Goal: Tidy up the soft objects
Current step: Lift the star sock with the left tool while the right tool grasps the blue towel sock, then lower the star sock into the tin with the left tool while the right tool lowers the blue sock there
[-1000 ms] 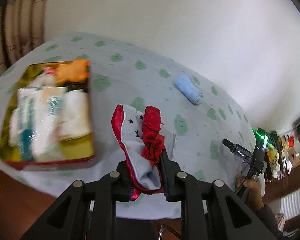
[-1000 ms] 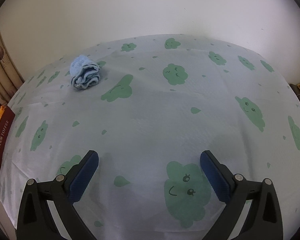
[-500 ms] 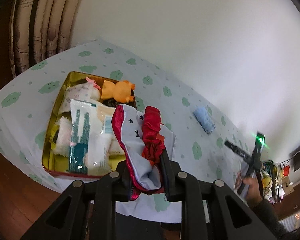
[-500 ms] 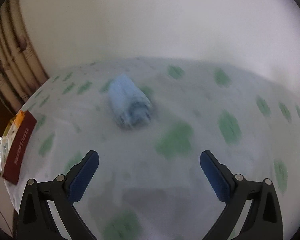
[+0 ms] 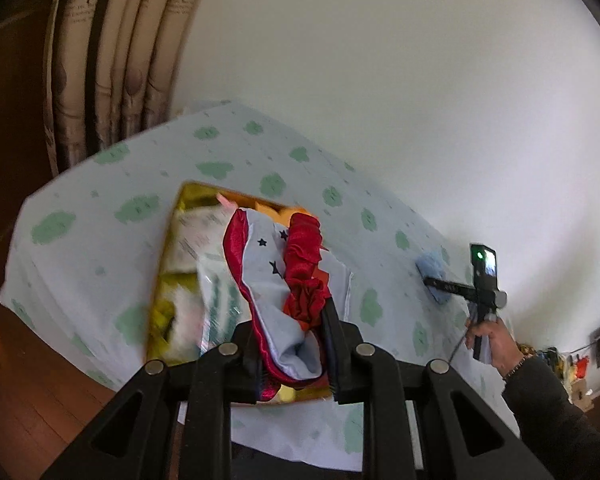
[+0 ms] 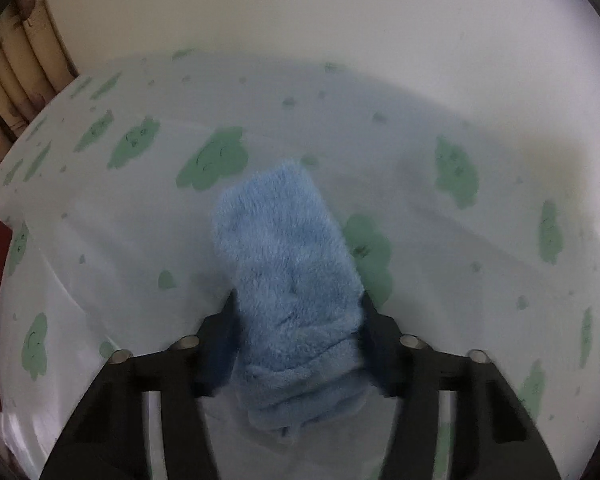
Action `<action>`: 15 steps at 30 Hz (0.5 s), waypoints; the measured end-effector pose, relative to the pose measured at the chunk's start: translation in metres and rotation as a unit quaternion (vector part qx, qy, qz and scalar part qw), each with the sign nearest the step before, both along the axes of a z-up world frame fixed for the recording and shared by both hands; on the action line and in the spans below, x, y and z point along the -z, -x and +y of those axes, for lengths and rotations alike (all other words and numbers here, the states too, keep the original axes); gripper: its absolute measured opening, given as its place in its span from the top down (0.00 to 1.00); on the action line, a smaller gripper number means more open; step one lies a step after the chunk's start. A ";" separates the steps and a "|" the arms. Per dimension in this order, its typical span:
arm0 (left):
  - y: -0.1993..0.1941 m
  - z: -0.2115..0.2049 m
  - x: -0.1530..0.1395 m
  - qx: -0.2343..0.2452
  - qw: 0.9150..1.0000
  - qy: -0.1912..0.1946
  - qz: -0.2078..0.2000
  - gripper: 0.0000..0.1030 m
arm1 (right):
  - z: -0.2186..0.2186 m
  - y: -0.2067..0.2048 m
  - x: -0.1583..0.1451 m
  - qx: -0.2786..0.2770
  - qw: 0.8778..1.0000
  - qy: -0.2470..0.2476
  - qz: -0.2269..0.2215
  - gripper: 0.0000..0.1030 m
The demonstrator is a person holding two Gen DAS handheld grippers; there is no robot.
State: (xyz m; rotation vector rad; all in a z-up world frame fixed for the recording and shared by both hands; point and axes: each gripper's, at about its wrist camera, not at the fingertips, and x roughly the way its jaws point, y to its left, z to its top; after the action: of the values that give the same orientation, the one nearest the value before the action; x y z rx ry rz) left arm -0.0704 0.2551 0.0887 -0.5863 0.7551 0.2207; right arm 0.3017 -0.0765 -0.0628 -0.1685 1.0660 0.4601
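The left wrist view looks down at a slant along its fingers, from above the near edge of the white tablecloth printed with green clouds [image 5: 100, 208], toward the white wall. The right wrist view looks more steeply down, close over the same cloth [image 6: 440, 240]. Both share the rolled fluffy light-blue towel [image 5: 432, 266] [image 6: 292, 272], far right in one, central in the other.
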 end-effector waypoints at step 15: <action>-0.078 0.051 0.020 0.004 0.998 -0.061 0.035 0.76 | -0.060 0.136 -0.039 0.013 0.988 -0.156 -0.013 0.71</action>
State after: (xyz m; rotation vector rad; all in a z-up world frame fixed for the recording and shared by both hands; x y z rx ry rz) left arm 0.0077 0.3064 0.0685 -0.4624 0.8052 0.2794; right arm 0.1657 -0.1369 -0.0235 0.1168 0.9557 0.5926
